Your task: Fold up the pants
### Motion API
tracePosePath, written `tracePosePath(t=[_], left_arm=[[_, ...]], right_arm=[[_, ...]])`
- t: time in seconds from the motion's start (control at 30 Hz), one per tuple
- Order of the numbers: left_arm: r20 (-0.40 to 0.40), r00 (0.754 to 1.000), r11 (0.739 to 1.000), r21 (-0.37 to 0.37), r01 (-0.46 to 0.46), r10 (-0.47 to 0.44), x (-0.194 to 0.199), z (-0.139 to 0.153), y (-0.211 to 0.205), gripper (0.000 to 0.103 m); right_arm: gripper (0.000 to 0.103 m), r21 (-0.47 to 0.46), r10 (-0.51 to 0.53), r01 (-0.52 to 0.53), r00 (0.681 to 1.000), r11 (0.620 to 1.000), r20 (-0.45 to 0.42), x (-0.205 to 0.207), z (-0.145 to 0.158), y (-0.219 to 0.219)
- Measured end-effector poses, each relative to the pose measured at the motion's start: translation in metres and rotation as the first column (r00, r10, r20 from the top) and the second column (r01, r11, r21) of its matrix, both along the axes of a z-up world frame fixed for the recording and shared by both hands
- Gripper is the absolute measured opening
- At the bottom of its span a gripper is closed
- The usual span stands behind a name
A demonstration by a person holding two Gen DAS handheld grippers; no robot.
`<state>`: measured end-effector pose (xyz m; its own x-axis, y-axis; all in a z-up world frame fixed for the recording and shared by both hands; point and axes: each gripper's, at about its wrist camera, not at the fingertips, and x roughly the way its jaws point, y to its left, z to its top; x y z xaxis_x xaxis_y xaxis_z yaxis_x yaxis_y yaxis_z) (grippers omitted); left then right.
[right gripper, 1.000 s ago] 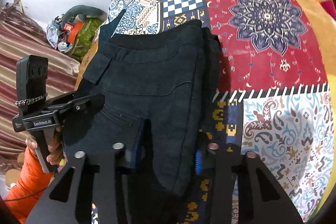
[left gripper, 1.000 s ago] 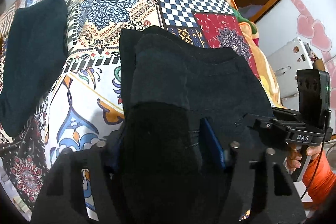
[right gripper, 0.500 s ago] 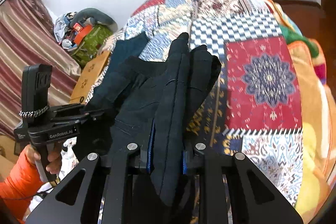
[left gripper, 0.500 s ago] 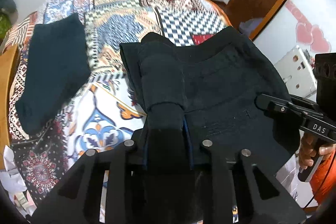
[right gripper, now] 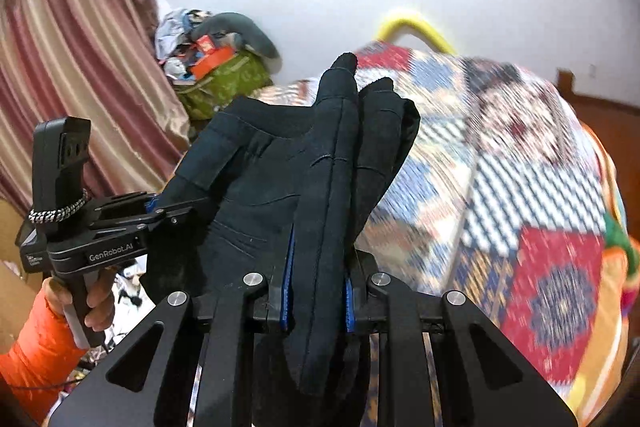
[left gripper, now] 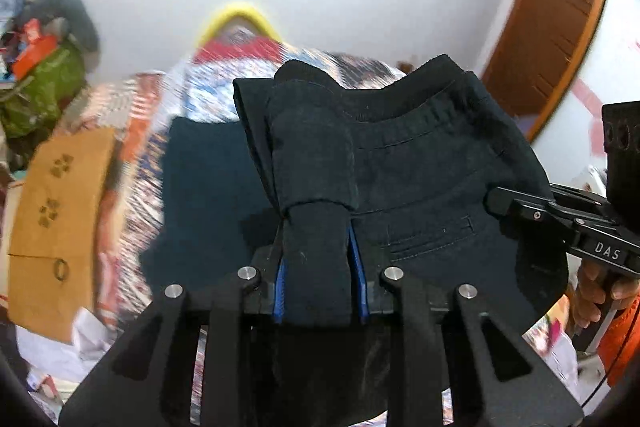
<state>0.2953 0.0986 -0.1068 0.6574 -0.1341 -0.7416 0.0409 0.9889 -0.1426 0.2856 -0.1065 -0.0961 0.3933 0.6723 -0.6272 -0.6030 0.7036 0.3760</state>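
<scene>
The dark navy pants (left gripper: 420,163) are folded and hang in the air between both grippers, above the patchwork bedspread (right gripper: 520,187). My left gripper (left gripper: 320,267) is shut on a thick bunch of the fabric at one side. My right gripper (right gripper: 318,291) is shut on the stacked edges at the other side; the pants also show in the right wrist view (right gripper: 260,179). Each gripper shows in the other's view, the right one (left gripper: 560,215) and the left one (right gripper: 120,227), both clamped on the cloth. The elastic waistband faces away from me.
A second dark folded garment (left gripper: 208,187) lies on the bed below the left gripper. A cardboard box (left gripper: 56,219) and a heap of clutter with a green bag (right gripper: 224,75) stand at the left. A wooden door (left gripper: 552,27) is at the right, a curtain (right gripper: 72,87) at the left.
Both grippers closed on the pants and have lifted them off the bedspread, up and away from the bed. The cameras now tilt toward the wall.
</scene>
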Motion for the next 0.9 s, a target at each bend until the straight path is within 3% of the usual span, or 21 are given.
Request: tracePosePath(t=[0.17,0.33,0.5,0.67,0.77,0.83,0.9], left_arm=[[0.009,0.997,0.995,0.046,-0.083,0.083,0.024,-0.002,0.047,0.026],[-0.002,0.989,0.989,0.023,-0.145,0.145,0.062,-0.024,0.097,0.026],[-0.032,0.984,0.984,-0.005,-0.178,0.178,0.094,-0.069,0.135,0.026],[-0.108,0.973,0.979,0.014,-0.202,0.202,0.125,-0.139,0.156,0.027],[-0.194,0.958,0.976,-0.007,-0.217,0.212,0.134,-0.184,0.165,0.032],[-0.200,0.956,0.974,-0.036,-0.226,0.214,0.132,-0.195,0.167,0.039],[-0.192,0.956,0.969,-0.067,-0.237,0.221,0.129,-0.192,0.169,0.039]], right_arm=[[0.017,0.008,0.062,-0.063,0.997,0.998,0.040,0.026,0.004,0.057],[0.017,0.002,0.092,-0.092,0.996,0.996,0.018,0.061,-0.017,0.108],[0.017,-0.042,0.106,-0.107,0.994,0.993,-0.026,0.090,-0.050,0.146],[0.017,-0.122,0.131,-0.140,0.988,0.983,-0.082,0.118,-0.098,0.178],[0.019,-0.212,0.149,-0.172,0.981,0.962,-0.121,0.127,-0.133,0.192],[0.025,-0.264,0.146,-0.171,0.983,0.949,-0.112,0.128,-0.142,0.193],[0.032,-0.252,0.148,-0.170,0.983,0.953,-0.104,0.125,-0.141,0.185]])
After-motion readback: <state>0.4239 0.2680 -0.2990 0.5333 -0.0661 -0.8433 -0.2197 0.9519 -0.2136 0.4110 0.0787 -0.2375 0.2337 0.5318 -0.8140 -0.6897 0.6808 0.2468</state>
